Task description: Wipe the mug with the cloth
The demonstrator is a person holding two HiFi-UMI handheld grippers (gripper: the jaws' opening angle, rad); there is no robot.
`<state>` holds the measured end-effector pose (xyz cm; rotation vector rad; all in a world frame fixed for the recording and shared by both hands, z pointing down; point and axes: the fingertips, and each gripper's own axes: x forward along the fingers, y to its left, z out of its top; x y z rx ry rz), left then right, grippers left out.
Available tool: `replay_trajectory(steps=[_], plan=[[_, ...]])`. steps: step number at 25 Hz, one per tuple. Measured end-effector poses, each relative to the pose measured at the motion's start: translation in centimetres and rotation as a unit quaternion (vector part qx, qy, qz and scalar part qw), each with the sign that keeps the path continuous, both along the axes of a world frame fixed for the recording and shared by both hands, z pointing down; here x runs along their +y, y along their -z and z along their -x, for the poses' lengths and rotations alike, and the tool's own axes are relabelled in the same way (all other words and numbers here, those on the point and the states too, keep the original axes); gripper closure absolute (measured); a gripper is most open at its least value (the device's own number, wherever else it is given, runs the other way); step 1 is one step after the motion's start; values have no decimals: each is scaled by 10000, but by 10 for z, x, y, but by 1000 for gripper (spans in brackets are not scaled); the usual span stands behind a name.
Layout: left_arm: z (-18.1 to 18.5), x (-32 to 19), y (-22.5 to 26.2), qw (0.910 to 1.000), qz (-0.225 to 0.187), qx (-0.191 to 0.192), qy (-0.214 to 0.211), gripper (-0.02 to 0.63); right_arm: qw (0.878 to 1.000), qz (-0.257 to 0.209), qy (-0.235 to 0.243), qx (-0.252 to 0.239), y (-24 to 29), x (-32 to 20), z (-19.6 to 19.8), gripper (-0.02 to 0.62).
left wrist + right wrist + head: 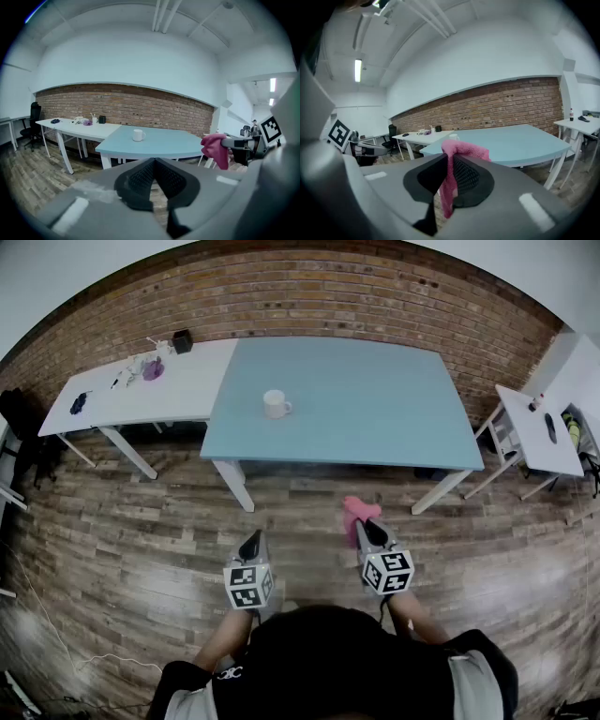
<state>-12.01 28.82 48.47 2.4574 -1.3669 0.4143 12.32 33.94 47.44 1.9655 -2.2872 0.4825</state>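
A white mug [276, 404] stands on the light blue table [375, 418], toward its left side; it also shows as the mug [138, 135] in the left gripper view and as a small white mug [453, 137] in the right gripper view. My right gripper [367, 524] is shut on a pink cloth [356, 511], which hangs between its jaws as the cloth [452, 173]. My left gripper [250, 542] is shut with nothing in it. Both grippers hover over the wooden floor, well short of the table. The cloth [215, 149] also appears at the right of the left gripper view.
A white table [141, 390] with small items stands left of the blue one. A second white table [539, 432] with a bottle is at the right. A brick wall [375, 306] runs behind. A black office chair [33, 124] sits far left.
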Motion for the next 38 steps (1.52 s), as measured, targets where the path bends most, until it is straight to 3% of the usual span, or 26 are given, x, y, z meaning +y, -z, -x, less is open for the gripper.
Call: replay_trajectory(steps=[19, 30, 38], plan=[[69, -53, -17, 9997, 73, 210, -58, 600, 9990, -264, -158, 315, 15, -50, 70, 552], [59, -83, -26, 9995, 184, 220, -158, 600, 9986, -30, -390, 359, 1, -65, 46, 552], [56, -154, -33, 9998, 124, 40, 138, 600, 9996, -112, -82, 241, -10, -159, 36, 552]])
